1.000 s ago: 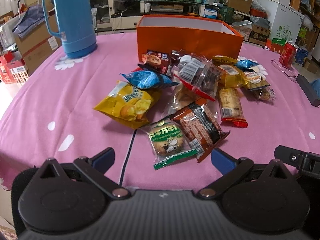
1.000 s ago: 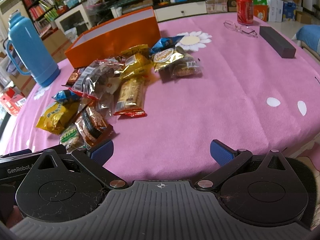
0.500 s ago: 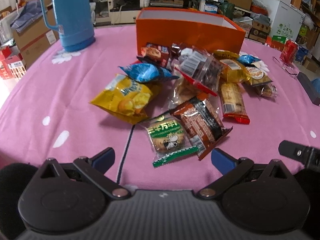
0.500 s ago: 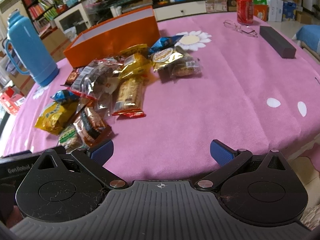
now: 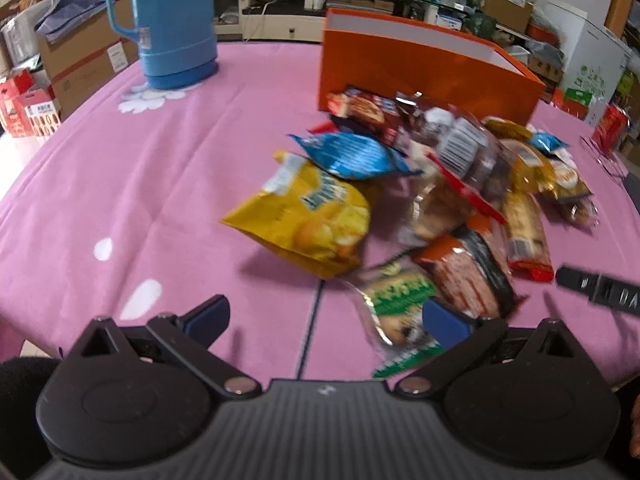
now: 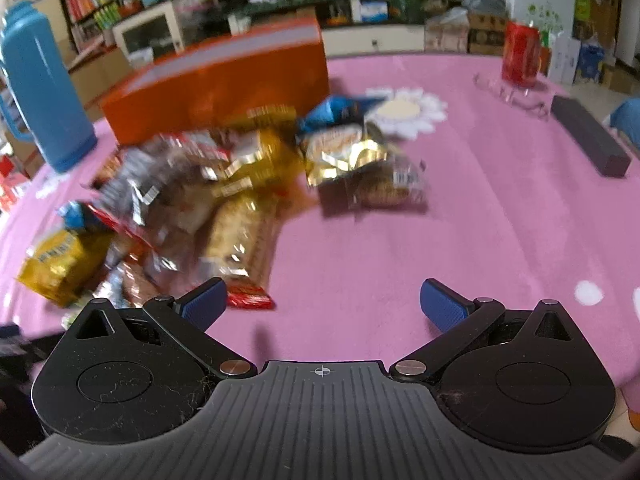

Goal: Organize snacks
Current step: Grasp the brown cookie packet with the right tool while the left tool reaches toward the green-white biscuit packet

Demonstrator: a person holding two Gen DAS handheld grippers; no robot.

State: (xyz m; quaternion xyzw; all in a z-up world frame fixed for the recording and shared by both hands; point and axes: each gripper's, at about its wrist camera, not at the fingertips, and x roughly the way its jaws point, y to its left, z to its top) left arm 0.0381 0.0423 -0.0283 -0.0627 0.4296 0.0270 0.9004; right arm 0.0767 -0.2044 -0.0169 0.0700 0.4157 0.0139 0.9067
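On the left wrist view, I see my left gripper (image 5: 326, 318) spread wide with nothing between its blue fingertips (image 5: 210, 316), low over the pink tablecloth (image 5: 140, 184). I take the orange box (image 5: 420, 70) as my landmark: it stands open-topped at the far side of the cloth, and the snack pile (image 5: 432, 200) spreads from its front wall toward me. A yellow chip bag (image 5: 308, 224) lies at the near left edge of that pile, well in front of the box, with a blue packet (image 5: 352, 156) just behind it, closer to the box. A green-and-white biscuit packet (image 5: 400, 312) is the piece farthest from the box, touching or just under my right fingertip; motion blur keeps me from telling which. A blue thermos (image 5: 172, 20) stands left of the box, apart from it. Over on the right wrist view, my right gripper (image 6: 322, 306) is also opened wide and empty, above bare cloth. From here the orange box (image 6: 224, 88) sits far left, the blurred snack pile (image 6: 224, 188) fanning out in front of it. A long bar with a red end (image 6: 240, 248) reaches from the pile to my left fingertip. A red can (image 6: 520, 56) and a dark block (image 6: 588, 140) lie well to the right of the box.
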